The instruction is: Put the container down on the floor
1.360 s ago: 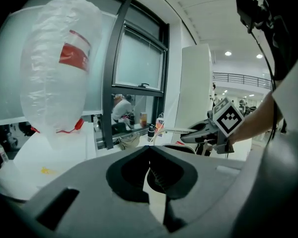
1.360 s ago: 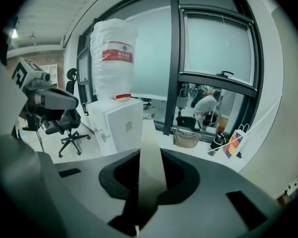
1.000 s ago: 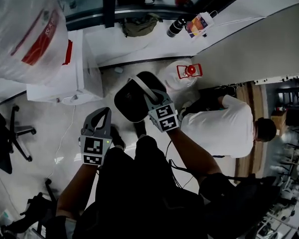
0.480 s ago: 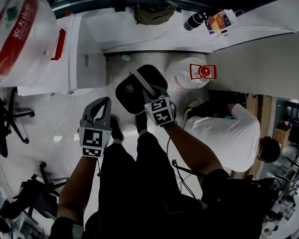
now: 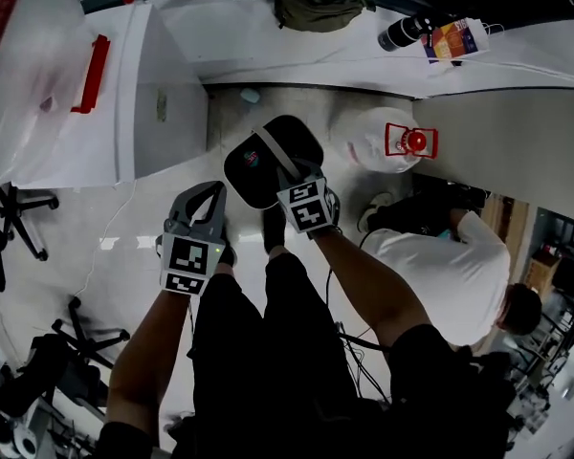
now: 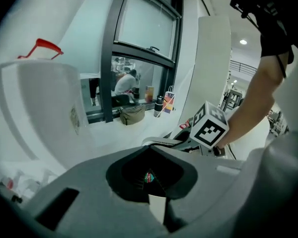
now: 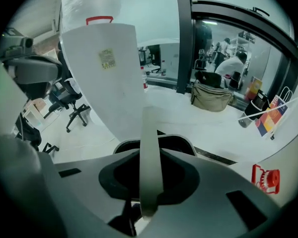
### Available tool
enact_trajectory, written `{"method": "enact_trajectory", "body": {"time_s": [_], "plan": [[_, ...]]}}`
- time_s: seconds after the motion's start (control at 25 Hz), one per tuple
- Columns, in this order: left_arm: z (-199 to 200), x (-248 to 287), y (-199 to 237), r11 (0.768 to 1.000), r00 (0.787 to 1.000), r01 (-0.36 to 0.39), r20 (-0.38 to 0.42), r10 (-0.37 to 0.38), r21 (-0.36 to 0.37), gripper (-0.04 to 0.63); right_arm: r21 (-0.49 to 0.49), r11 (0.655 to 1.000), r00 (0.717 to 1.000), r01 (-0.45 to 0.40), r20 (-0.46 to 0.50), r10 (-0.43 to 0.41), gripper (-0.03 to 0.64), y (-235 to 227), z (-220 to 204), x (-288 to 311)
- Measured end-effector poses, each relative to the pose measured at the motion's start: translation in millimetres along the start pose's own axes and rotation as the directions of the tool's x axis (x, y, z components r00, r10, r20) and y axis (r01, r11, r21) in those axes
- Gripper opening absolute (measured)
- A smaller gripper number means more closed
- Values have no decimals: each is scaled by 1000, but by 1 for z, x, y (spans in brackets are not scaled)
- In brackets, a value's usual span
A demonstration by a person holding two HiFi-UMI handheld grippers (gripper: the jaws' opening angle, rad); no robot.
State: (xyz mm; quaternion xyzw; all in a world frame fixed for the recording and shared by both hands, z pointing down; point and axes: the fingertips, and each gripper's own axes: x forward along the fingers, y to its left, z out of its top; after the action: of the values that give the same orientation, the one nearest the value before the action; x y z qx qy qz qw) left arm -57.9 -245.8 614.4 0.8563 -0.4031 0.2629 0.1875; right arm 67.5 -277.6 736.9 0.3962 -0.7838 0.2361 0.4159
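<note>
The container is hanging over the floor from the right tool. The left tool is hovering just left of it, apart. A cabinet is standing farther left and a water jug is sitting to the right.

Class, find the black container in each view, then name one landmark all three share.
Head view: centre, container hanging from the right gripper.
Left gripper view: low centre, dark container with sticker.
Right gripper view: low centre, its grey handle clamped in the jaws.
Shared landmark: the olive bag.
</note>
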Motion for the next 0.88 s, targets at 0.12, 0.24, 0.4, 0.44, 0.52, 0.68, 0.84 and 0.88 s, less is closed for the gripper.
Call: {"method": "enact_trajectory", "body": {"time_s": [0.12, 0.24, 0.4, 0.44, 0.52, 0.68, 0.84, 0.88], "plan": [[-13, 14, 3, 999, 1000, 29, 8, -28, -42, 11, -3, 1000, 1000, -15, -22, 15, 66, 2, -8, 25], [-28, 29, 4, 998, 999, 37, -15, -38, -51, 11, 8, 1000, 999, -25, -46, 25, 66, 1, -18, 50], [-47, 45, 17, 997, 999, 4, -40, -8, -83, 11, 29, 999, 997, -28, -78, 30, 66, -1, -30, 83], [-51, 49, 21, 994, 999, -8, -45, 3, -112, 11, 37, 999, 996, -30, -85, 33, 66, -1, -33, 91], [-57, 57, 27, 986, 999, -19, -51, 10, -167, 11, 46, 998, 994, -37, -101, 41, 66, 0, -41, 107], [-66, 81, 29, 989, 998, 3, -61, -12, -145, 11, 49, 998, 990, -44, -134, 50, 66, -1, -51, 139], [-83, 95, 32, 981, 996, -8, -88, -9, -193, 11, 56, 997, 987, -45, -154, 54, 66, -2, -58, 161], [-87, 98, 33, 977, 996, -14, -94, -7, -214, 11, 59, 997, 986, -45, -159, 54, 66, -3, -58, 166]]}}
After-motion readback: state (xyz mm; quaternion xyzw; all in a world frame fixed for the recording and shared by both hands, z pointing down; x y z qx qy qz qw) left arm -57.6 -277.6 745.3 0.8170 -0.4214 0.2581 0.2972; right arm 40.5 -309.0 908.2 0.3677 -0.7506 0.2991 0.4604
